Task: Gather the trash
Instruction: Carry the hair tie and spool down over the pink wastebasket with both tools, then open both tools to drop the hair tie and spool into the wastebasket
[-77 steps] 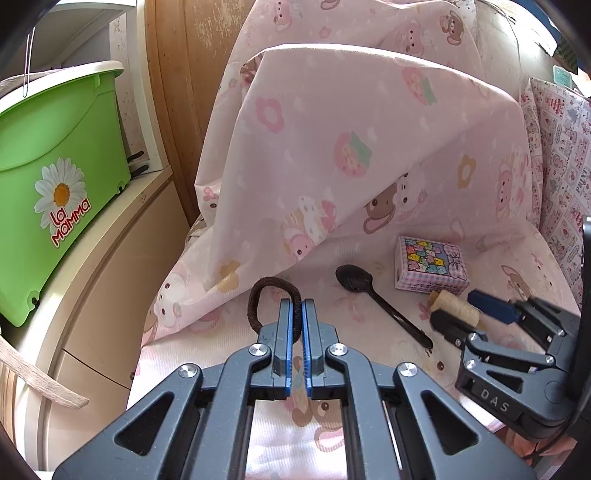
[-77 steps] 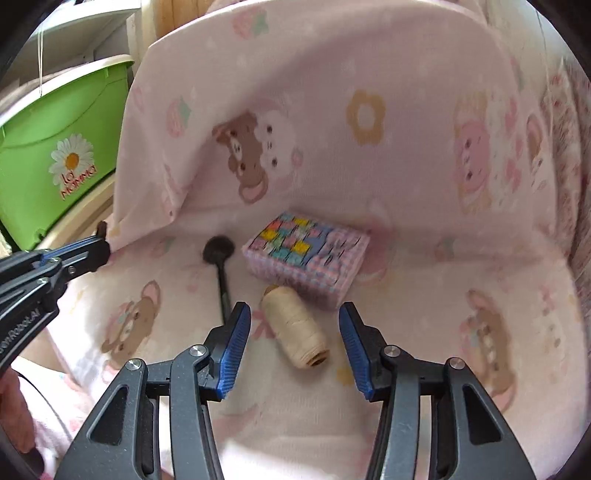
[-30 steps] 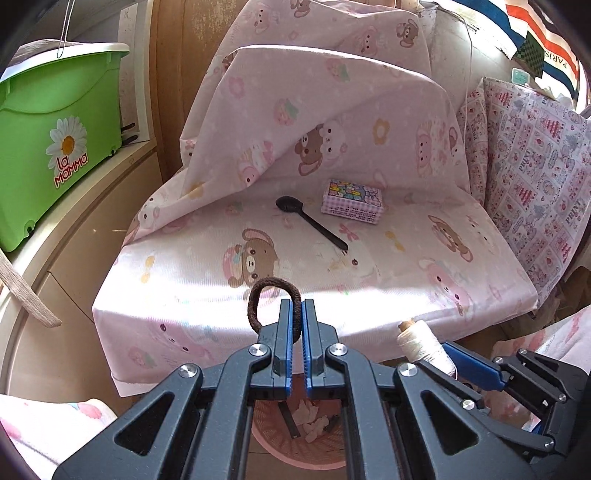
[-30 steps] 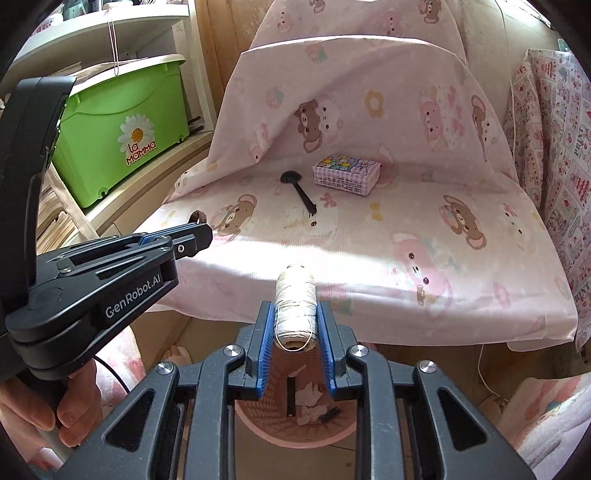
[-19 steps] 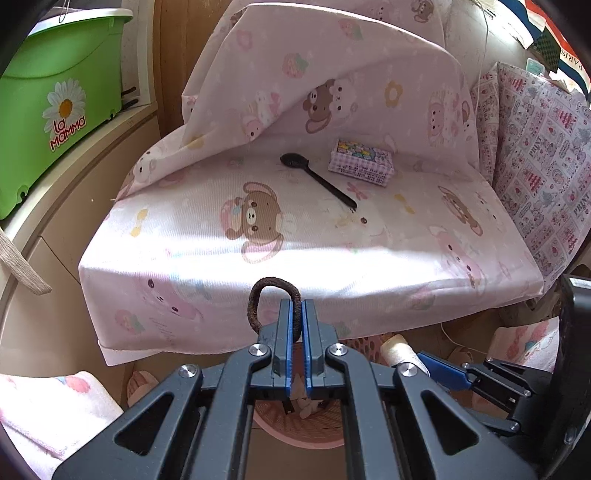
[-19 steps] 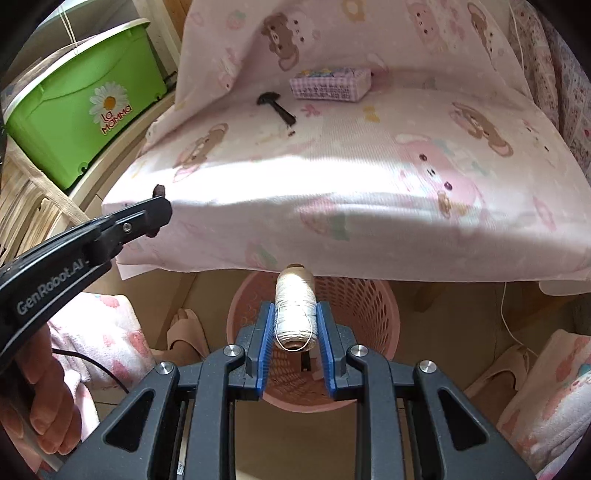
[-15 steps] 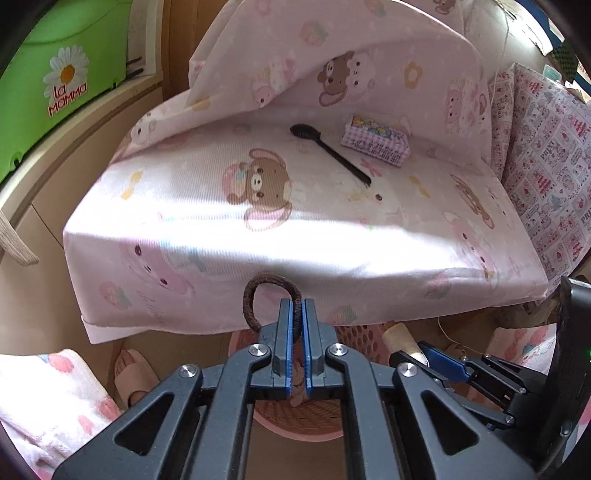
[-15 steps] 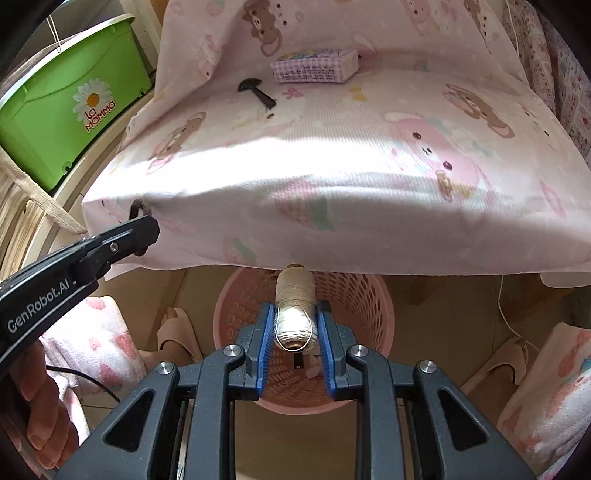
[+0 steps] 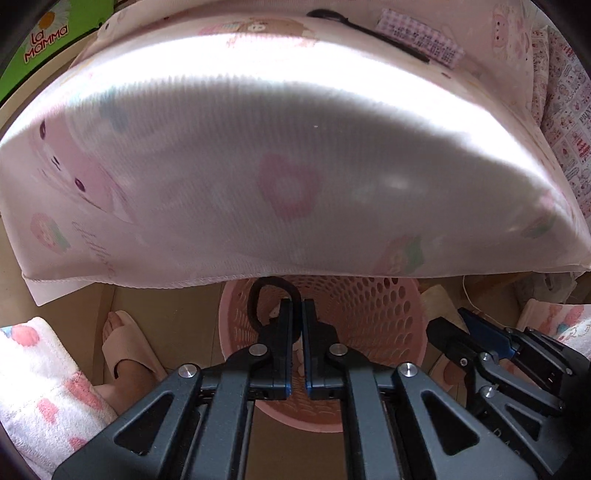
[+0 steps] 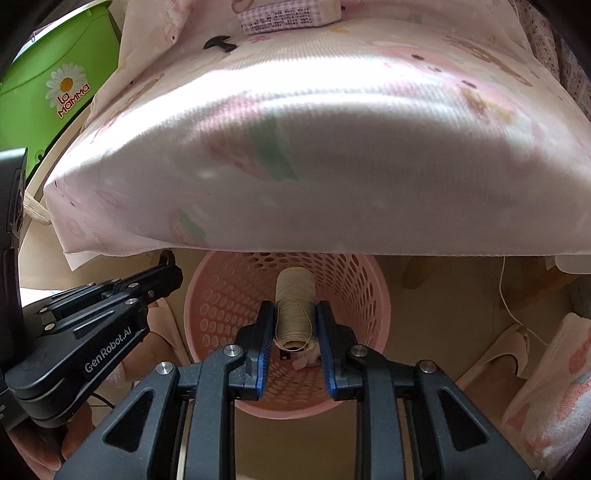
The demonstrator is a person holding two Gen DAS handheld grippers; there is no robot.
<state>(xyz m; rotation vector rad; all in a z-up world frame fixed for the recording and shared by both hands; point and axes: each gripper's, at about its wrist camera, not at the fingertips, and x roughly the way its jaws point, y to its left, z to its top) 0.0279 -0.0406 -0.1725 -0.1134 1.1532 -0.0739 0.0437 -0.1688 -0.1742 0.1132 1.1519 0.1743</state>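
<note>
My left gripper [image 9: 297, 306] is shut on a dark brown hair tie [image 9: 260, 295], whose loop sticks out above the fingertips over the pink perforated basket [image 9: 384, 314]. A spool of beige thread [image 10: 294, 310] sits clamped between the blue pads of my right gripper [image 10: 295, 314], right above the same basket [image 10: 221, 295]. Bits of trash lie at the basket's bottom. In the right wrist view the left gripper [image 10: 168, 269] reaches in from the left near the basket rim. The right gripper [image 9: 447, 325] shows at the lower right of the left wrist view.
A seat cushion [image 9: 288, 147] under pink bear-print cloth overhangs the basket's far side. A black spoon [image 9: 354, 24] and a checked box [image 10: 291, 14] lie on it. A green bin [image 10: 55, 85] stands at the left. A foot in a beige slipper [image 9: 122, 343] rests beside the basket.
Both grippers have sunk from above the cushion's front edge to just over the basket and tilted further down. The hair tie and the spool stay gripped.
</note>
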